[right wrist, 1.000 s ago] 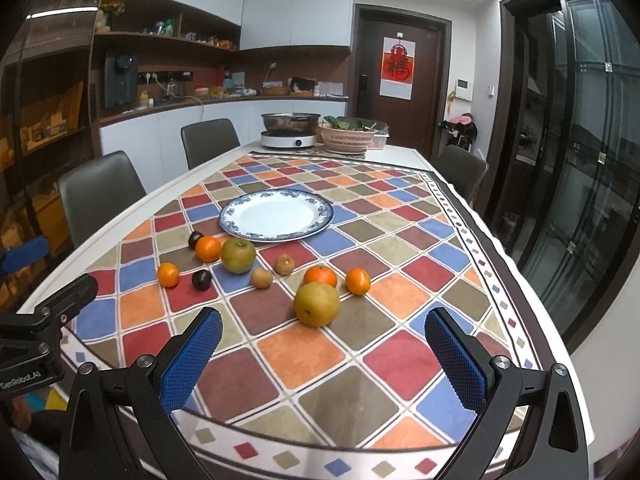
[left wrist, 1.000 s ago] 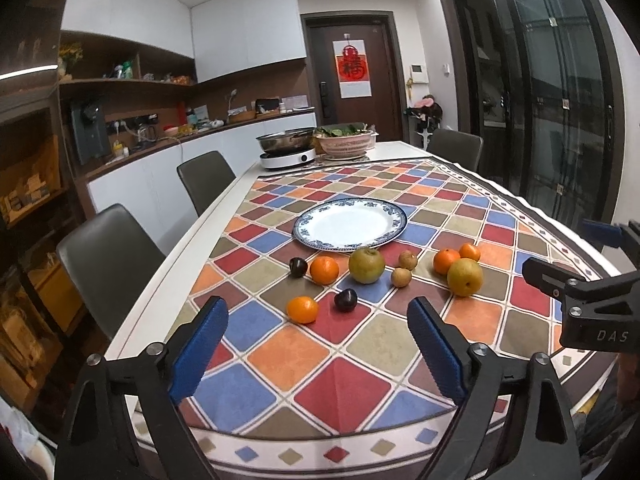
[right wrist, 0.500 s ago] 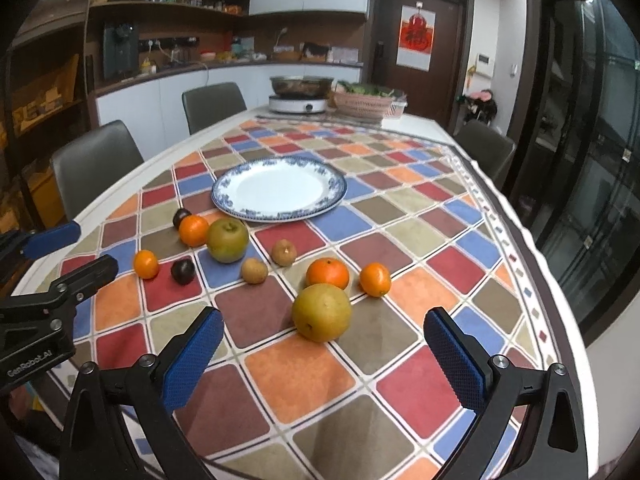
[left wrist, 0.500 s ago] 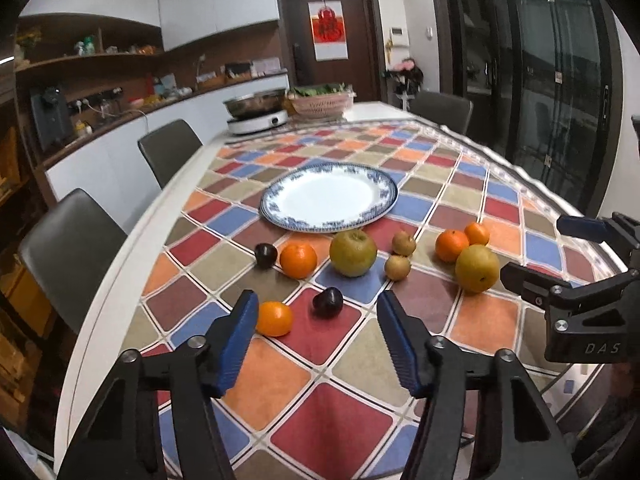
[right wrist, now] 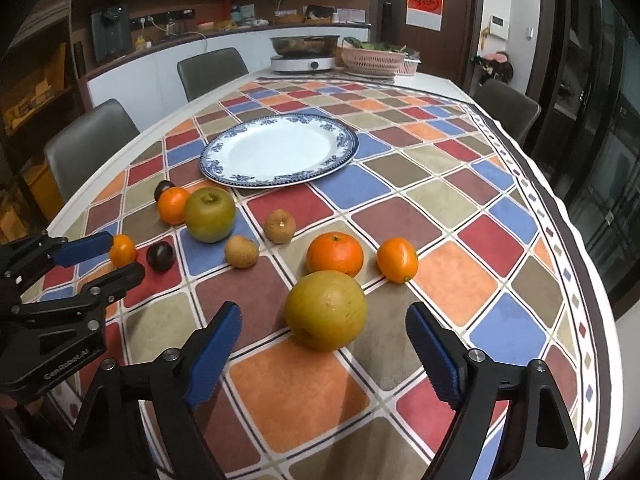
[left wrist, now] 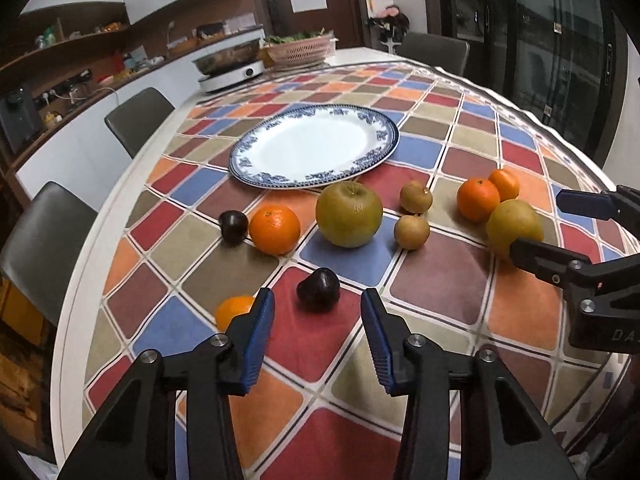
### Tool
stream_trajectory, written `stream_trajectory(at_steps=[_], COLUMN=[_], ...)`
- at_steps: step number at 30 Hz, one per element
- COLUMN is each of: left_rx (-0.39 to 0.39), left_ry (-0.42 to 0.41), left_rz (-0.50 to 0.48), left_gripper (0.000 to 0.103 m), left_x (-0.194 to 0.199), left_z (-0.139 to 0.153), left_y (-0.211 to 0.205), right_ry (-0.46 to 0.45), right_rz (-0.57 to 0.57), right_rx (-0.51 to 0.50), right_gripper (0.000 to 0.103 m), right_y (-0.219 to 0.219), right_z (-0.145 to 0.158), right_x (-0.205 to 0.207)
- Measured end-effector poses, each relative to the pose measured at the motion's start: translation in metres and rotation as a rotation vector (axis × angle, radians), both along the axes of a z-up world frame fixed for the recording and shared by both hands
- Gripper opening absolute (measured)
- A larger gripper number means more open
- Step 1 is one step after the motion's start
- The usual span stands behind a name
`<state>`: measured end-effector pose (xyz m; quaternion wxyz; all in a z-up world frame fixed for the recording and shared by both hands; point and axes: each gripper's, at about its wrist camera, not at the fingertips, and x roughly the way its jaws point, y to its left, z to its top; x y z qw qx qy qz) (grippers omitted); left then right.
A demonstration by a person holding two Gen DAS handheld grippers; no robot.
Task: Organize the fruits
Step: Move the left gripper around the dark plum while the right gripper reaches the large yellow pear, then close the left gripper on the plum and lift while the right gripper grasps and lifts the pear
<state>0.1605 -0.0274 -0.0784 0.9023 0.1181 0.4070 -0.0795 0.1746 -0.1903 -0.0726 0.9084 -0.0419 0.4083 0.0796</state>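
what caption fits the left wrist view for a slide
Open left gripper lined up on a dark plum, empty plate beyond the scattered fruit.

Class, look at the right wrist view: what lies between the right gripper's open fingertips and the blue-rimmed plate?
In the right wrist view, the large yellow-green pear sits just ahead of the right gripper; beyond it the orange, then bare tablecloth up to the plate.

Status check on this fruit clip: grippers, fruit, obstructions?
Left hand-held gripper open, lined up on dark plum. Right hand-held gripper open around yellow pear. Plate empty. Nothing blocking.
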Motion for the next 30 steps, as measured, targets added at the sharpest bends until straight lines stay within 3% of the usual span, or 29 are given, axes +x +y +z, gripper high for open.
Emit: stream_trajectory(at_steps=[10, 13, 25, 30], left_rx=[0.018, 0.037, -0.024, -0.064], left_ry=[0.071, 0.087, 0.121, 0.114], left_rz=[-0.003, 0.009, 0.027, 0.030], left_gripper=[0.039, 0.032, 0.028, 0.028], left_x=[0.025, 0.031, 0.038, 0.034], left_z=[-0.016, -0.019, -0.024, -0.019], left_y=[-0.004, -0.004, 0.001, 0.003], right_ry=[0.055, 0.062, 0.108, 0.100], right_rz=[0.000, 0.000, 0.004, 0.007], right_rx=[0.017, 0.017, 0.024, 0.022], right_gripper=[0.074, 0.069, 0.052, 0.052], right_y=[-0.002, -0.001, 0.000, 0.000], right_z=[-0.012, -0.014, -0.025, -0.024], right_x=[0.015, 0.019, 0.026, 0.026])
